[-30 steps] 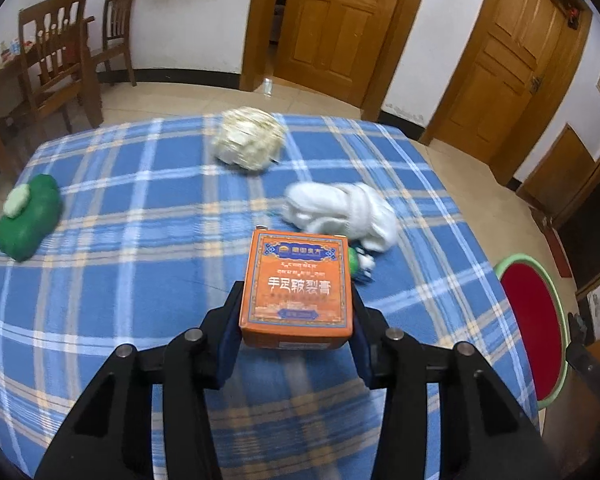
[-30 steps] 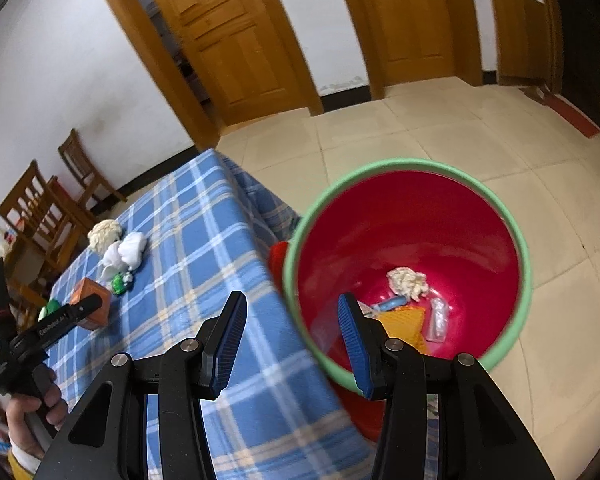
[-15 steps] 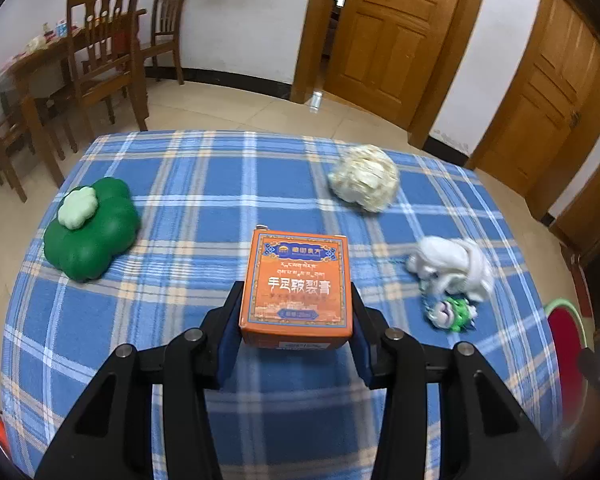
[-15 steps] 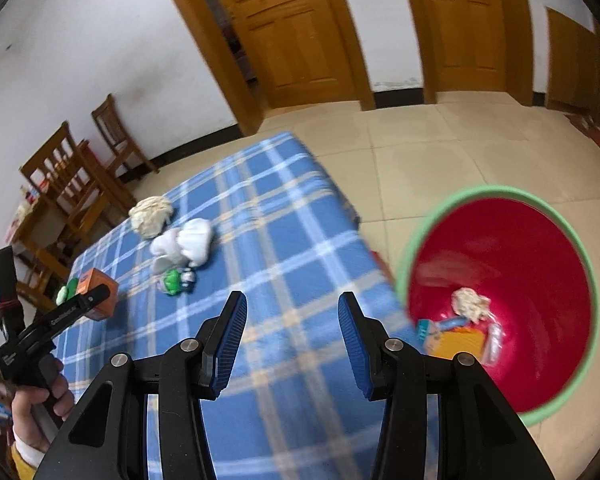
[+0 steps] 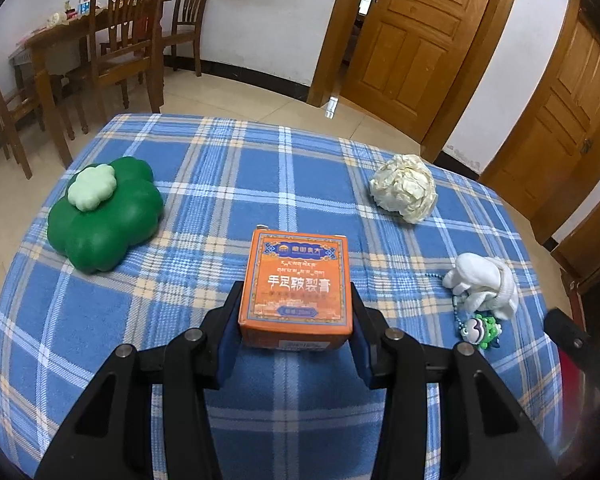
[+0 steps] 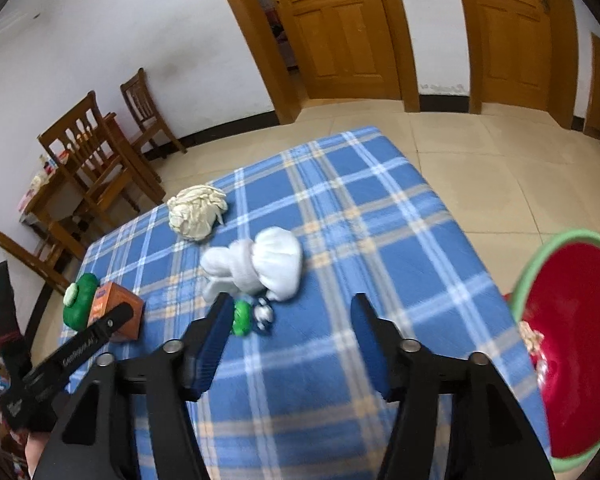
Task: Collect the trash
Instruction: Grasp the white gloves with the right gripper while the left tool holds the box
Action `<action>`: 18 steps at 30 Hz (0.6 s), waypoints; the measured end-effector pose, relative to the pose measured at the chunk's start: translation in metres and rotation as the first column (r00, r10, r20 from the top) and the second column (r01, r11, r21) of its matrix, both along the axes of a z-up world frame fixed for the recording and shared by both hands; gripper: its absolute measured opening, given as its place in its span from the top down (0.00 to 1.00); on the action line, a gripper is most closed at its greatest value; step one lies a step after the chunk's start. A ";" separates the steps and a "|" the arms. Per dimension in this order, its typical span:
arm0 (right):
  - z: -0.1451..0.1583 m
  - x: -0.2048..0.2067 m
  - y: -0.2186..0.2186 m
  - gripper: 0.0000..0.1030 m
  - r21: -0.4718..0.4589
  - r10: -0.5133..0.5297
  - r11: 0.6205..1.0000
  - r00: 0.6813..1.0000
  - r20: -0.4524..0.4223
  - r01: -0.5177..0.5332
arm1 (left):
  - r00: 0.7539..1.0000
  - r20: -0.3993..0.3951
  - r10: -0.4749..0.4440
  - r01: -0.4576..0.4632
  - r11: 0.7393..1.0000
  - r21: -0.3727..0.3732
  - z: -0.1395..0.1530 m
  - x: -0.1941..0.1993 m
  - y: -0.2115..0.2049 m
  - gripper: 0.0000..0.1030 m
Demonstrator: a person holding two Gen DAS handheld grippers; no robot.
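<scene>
— Blue plaid tablecloth (image 5: 204, 184) over a table, beige tiled floor (image 6: 480, 168) around, white walls, wooden doors (image 5: 412, 40) at the far side. Wooden chairs (image 5: 128, 36) far left.

— And on the cloth?

— Green clover-shaped cushion (image 5: 104, 216) at left, crumpled paper ball (image 5: 405, 188) far right, white cloth bundle (image 5: 482, 284) near right, touching a small green toy (image 5: 480, 330).

— Grippers?

— Left gripper (image 5: 296, 344) clamped on an orange box (image 5: 296, 284), held above the cloth. Right gripper (image 6: 288, 340) empty, jaws just opening wider, hovering near the green toy.

— Bin?

— Red bucket (image 6: 572, 364) with green rim, on the floor off the table's right edge, some trash inside.
</scene>
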State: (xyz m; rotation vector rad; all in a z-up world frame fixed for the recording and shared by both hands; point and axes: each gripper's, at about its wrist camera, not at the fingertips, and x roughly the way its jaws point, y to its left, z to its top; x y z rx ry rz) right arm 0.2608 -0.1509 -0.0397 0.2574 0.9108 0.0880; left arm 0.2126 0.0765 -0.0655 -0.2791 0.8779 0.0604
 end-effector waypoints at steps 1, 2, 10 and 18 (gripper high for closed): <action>-0.002 0.005 0.004 0.39 -0.009 0.007 1.000 1.000 -0.002 -0.007 | 1.000 0.001 0.001 -0.001 1.000 0.002 0.000 0.000 0.000 0.54; -0.004 0.009 0.009 0.39 -0.015 0.016 1.000 1.000 -0.005 -0.016 | 1.000 0.002 0.004 -0.004 1.000 0.007 0.000 -0.001 0.001 0.54; -0.022 0.035 0.026 0.39 -0.071 0.043 0.996 0.999 -0.022 -0.044 | 1.000 0.006 0.009 -0.010 1.000 0.003 0.000 -0.001 0.005 0.54; -0.035 0.040 0.027 0.63 -0.073 0.042 0.996 0.998 -0.042 -0.045 | 1.000 0.004 0.013 -0.013 1.000 -0.017 0.000 -0.002 0.007 0.54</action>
